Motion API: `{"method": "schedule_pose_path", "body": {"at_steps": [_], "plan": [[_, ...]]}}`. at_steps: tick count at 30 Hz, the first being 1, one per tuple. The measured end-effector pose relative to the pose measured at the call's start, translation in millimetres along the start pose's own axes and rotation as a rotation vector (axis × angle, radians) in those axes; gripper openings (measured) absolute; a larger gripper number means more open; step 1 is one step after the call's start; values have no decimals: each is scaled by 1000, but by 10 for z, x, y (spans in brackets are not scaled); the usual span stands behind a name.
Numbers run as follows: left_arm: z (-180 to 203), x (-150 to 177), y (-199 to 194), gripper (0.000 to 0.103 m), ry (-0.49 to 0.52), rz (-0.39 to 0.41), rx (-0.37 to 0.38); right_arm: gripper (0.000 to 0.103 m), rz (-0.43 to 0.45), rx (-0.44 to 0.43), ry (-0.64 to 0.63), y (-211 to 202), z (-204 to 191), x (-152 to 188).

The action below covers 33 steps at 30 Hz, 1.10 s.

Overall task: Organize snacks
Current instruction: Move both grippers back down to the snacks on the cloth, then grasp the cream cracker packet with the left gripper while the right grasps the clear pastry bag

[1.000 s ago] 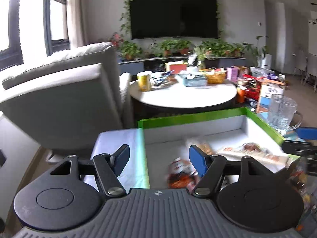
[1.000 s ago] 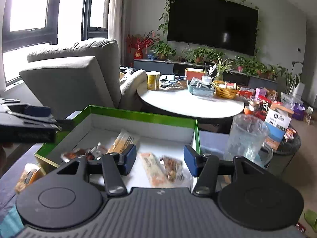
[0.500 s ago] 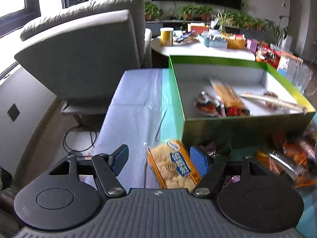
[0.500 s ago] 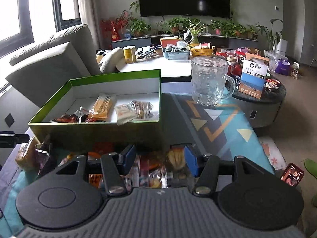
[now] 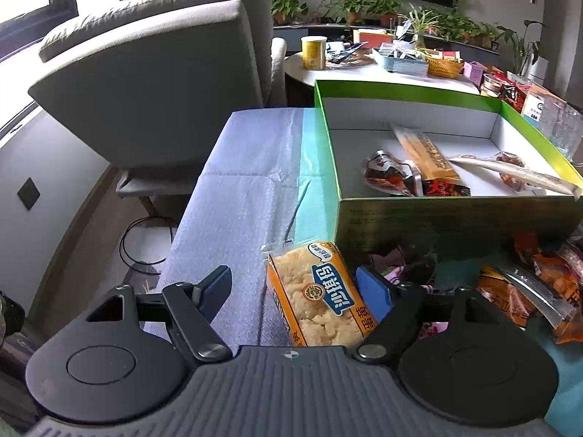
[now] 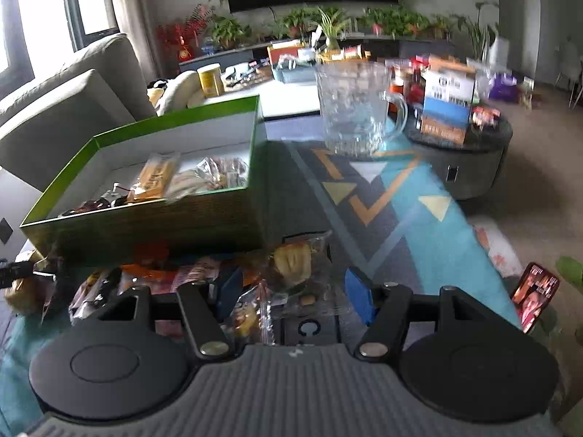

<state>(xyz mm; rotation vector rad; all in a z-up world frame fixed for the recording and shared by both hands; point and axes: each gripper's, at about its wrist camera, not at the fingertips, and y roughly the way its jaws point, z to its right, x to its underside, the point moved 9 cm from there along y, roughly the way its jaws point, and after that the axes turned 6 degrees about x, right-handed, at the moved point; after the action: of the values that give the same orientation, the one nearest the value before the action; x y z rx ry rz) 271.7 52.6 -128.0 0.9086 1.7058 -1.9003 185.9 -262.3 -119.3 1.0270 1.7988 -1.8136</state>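
**Left wrist view: your jaws are spreading over the rice-cracker packet**

Left wrist view, going left to right: your left gripper (image 5: 297, 287) points down at the table, jaws opening. The orange rice-cracker packet (image 5: 319, 295) lies between them on the lilac cloth (image 5: 247, 182), touching or just beside the right pad; the left pad stands clear of it. At one o'clock the green box (image 5: 455, 215) holds several wrapped snacks. More loose packets (image 5: 539, 284) lie at three o'clock, in front of the box.

Right wrist view: the green box (image 6: 145, 218) sits at ten o'clock. Your right gripper (image 6: 291, 293) has its jaws apart over a heap of clear-wrapped snacks (image 6: 288, 269); this blurred view doesn't show whether the pads touch any. A glass mug (image 6: 355, 109) stands at one o'clock.
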Motion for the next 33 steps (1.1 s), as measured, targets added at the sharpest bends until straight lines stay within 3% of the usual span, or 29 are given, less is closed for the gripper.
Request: {"method": "schedule_pose_path", "body": {"at_steps": [2, 7, 9, 11, 19, 26, 33], "plan": [[8, 7, 37, 74, 0, -12, -7, 53, -12, -40, 22, 51, -18, 3], [16, 13, 124, 74, -1, -23, -14, 53, -19, -25, 9, 150, -54, -3], [19, 21, 140, 69, -13, -18, 8, 53, -32, -30, 33, 178, -33, -14], [37, 23, 139, 54, -32, -12, 61, 53, -41, -33, 53, 203, -8, -24], [78, 99, -49, 46, -17, 9, 72, 45, -45, -70, 94, 51, 45, 24], [109, 57, -497, 45, -21, 94, 107, 45, 38, -83, 93, -396, 16, -41], [243, -125, -894, 45, -11, 191, 153, 45, 147, -151, 57, -834, -193, -233]]}}
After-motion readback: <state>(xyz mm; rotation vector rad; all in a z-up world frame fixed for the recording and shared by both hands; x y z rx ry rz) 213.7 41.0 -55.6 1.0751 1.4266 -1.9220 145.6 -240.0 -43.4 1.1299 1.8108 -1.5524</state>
